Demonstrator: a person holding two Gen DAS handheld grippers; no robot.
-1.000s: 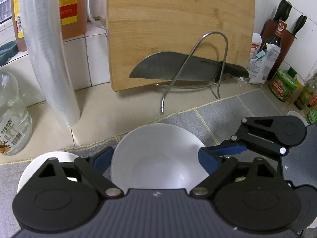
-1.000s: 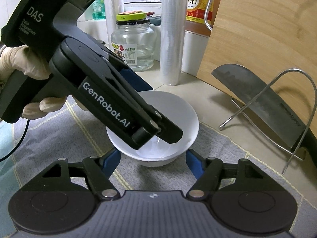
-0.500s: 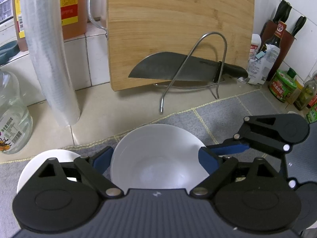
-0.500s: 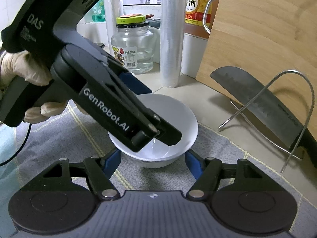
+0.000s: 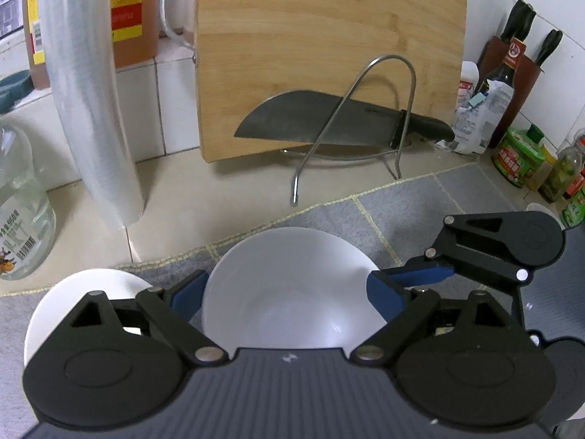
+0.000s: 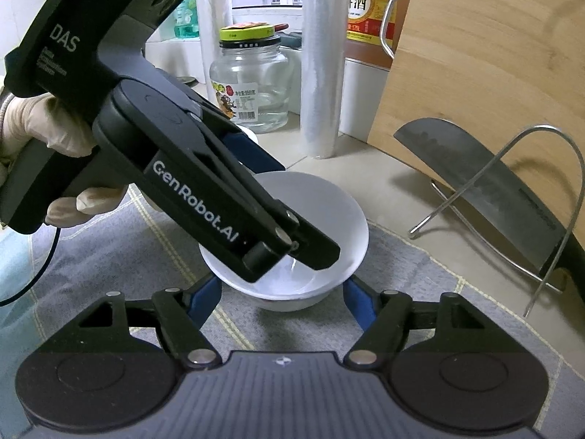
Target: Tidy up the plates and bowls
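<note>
Bowl (image 5: 292, 292) sits before knife (image 5: 321, 124), rack (image 5: 365, 124), board (image 5: 329, 47).

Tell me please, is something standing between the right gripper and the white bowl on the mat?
Yes. The left gripper reaches in from the left, and its tip covers part of the white bowl. The right gripper, its jaws opening, has the near side of the bowl between its fingers, with only grey mat below.

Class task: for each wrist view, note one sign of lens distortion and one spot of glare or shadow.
Left wrist view: the cutting board and film roll bow outward, corners go black; the knife rack casts a soft shadow. Right wrist view: the board's edge curves, and light glints inside the bowl.
</note>
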